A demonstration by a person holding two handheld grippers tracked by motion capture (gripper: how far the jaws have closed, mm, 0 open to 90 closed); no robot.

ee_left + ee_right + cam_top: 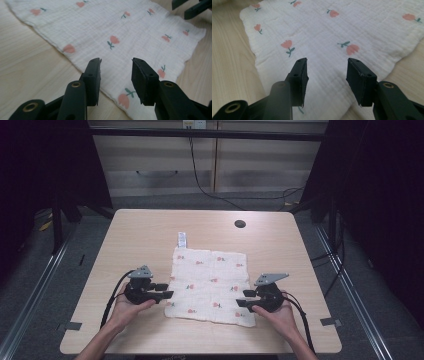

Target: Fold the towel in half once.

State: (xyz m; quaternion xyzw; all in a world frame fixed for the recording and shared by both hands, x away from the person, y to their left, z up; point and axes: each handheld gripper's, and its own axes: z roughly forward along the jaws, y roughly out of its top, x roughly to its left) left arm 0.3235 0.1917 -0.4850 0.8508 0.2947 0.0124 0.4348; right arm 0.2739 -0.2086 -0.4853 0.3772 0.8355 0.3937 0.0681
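1. The cloth [210, 286] lies flat and spread out on the wooden table [145, 232], toward my side of it; it is white with small pink tulip prints, and a small white tag [182, 239] sticks out from its far left corner
2. I hold my left gripper [165, 291] at the cloth's left edge, near the corner closest to me, with my left hand [131, 306] wrapped under its body
3. In the left gripper view [116, 72] my two black jaws stand apart above the cloth's near edge; nothing sits between the pads, so this gripper is released, gripping nothing
4. I hold my right gripper [243, 298] at the cloth's right edge, near its own front corner, cradled by my right hand [276, 312]
5. In the right gripper view [327, 72] the jaws also stand apart over the fabric, with the cloth's edge just below them and no fold pinched between the pads, so it too is released
6. Both grippers point inward toward each other across the cloth; whether the jaw tips touch the fabric I cannot tell
7. A dark round hole [240, 224] sits in the table near its far edge, well apart from the cloth
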